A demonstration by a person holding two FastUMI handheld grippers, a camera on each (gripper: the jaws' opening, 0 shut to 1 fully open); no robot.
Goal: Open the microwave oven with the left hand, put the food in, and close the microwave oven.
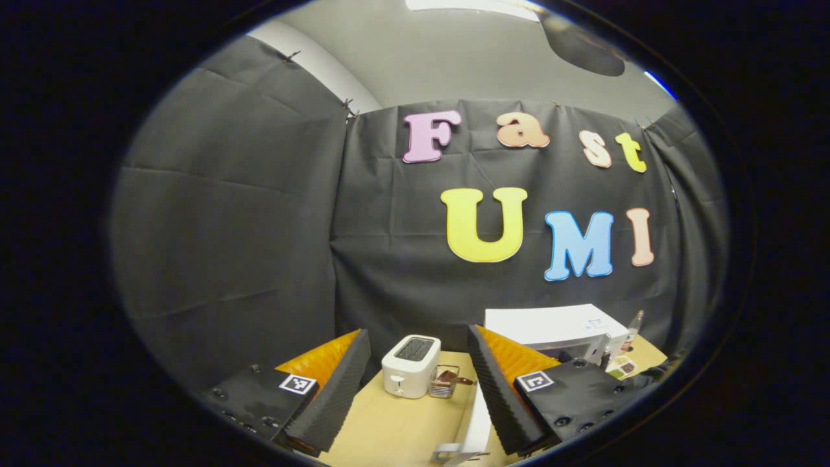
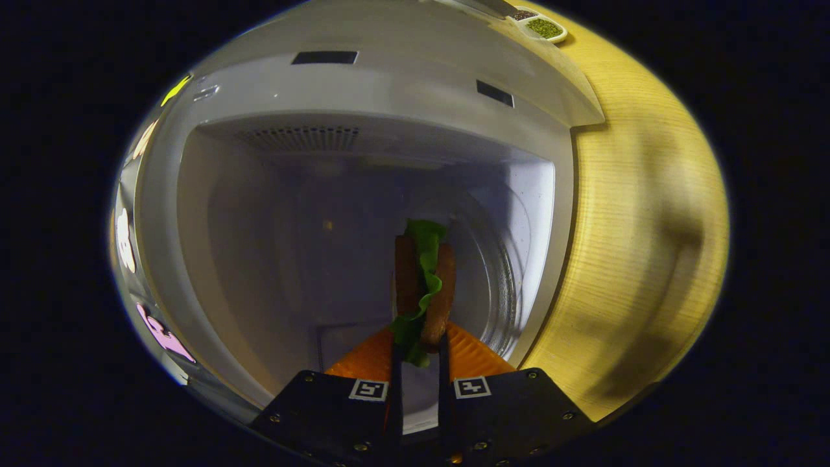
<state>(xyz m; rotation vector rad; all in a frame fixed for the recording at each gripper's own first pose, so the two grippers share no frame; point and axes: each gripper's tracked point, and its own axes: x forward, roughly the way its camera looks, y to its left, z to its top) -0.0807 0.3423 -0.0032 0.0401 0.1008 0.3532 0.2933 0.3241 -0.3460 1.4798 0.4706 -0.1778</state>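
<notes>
The white microwave stands at the table's far right in the left gripper view, with my left gripper open and empty, well short of it and to its left. In the right gripper view the microwave cavity gapes open close ahead, its glass turntable on the floor side. My right gripper is shut on the food, a sandwich of two brown slices with green lettuce, held inside the cavity mouth. Whether the sandwich touches the turntable I cannot tell.
On the wooden table stand a white toaster and a small wire rack, straight ahead of the left gripper. A bottle stands right of the microwave. A small dish of green bits sits on the table beyond the microwave.
</notes>
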